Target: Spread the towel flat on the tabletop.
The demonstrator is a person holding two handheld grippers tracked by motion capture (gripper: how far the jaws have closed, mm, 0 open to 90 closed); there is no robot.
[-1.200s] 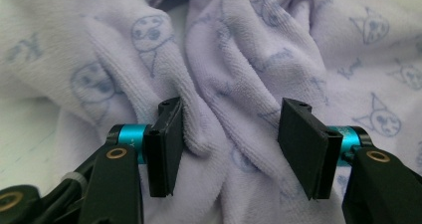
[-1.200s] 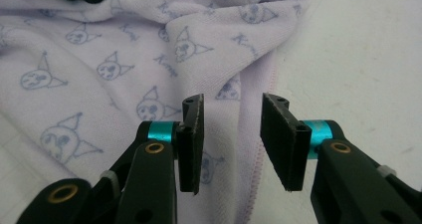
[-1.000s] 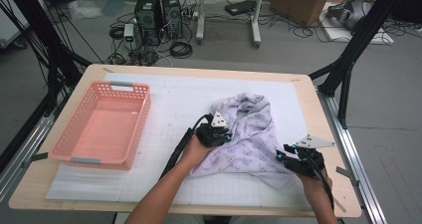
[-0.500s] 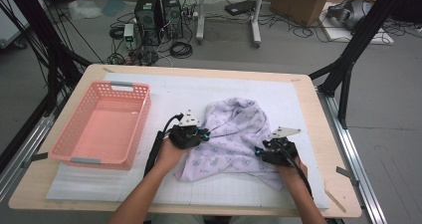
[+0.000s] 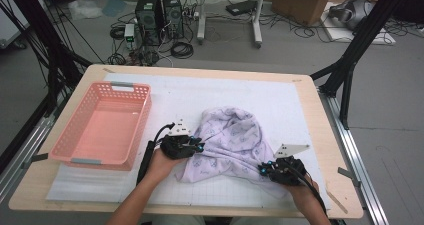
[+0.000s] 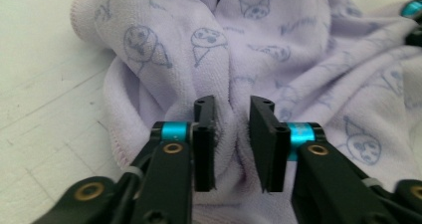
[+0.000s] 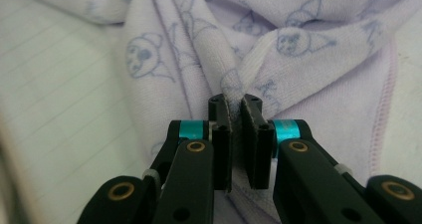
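High view: one lilac towel (image 5: 230, 145) lies crumpled on the white mat (image 5: 210, 97) of the tabletop (image 5: 320, 115), to the right of one pink basket (image 5: 102, 125). Two claws work it. The left claw (image 5: 199, 147) sits at the towel's left edge, between basket and towel; the right claw (image 5: 261, 168) sits at the towel's near right corner. Compared with a second ago, the towel has slid towards the basket and bunched narrower, and both hands have moved that way with it. Both forearms come in from the near edge, hands low over the mat, claws pointing inward at the cloth.

Left gripper view: the left claw (image 6: 234, 139) has just been opening; its jaws stand moderately apart with a ridge of towel (image 6: 278, 50) between them, the pads not visibly squeezing it.

Right gripper view: the right claw (image 7: 235, 139) has just been closing; its jaws are nearly together, pinching a thin fold of towel (image 7: 298, 84) near its stitched hem.
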